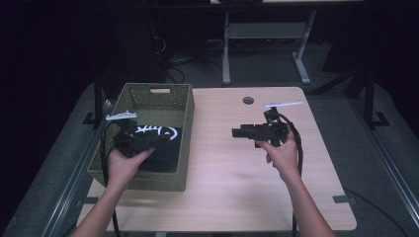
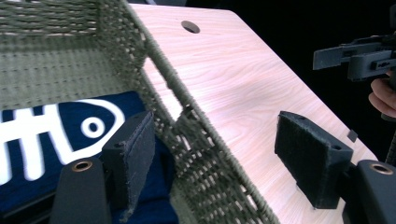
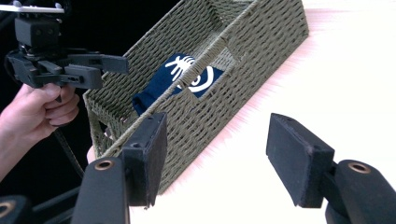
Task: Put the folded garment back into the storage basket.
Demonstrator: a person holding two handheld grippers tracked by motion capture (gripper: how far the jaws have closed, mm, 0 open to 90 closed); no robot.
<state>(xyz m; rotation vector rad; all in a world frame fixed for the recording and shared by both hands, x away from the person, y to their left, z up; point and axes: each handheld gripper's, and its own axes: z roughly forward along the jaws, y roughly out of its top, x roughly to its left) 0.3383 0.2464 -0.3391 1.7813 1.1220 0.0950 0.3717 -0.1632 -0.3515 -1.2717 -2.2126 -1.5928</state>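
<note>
Both jaws of the left gripper point(image 2: 224, 158) straddle the basket point(image 2: 196, 154) wall.

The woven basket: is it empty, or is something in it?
Not empty. The woven basket holds a dark blue cloth with a white fish-skeleton print lying on its bottom; the left tongs straddle its wall.

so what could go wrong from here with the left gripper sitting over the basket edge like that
The left gripper is open with its jaws either side of the basket wall, so closing or dropping might pinch or snag the woven rim instead of the navy cloth. The basket sits at the table corner, so a nudge could push it off. The left gripper's cable hangs beside the basket and might catch it.
</note>
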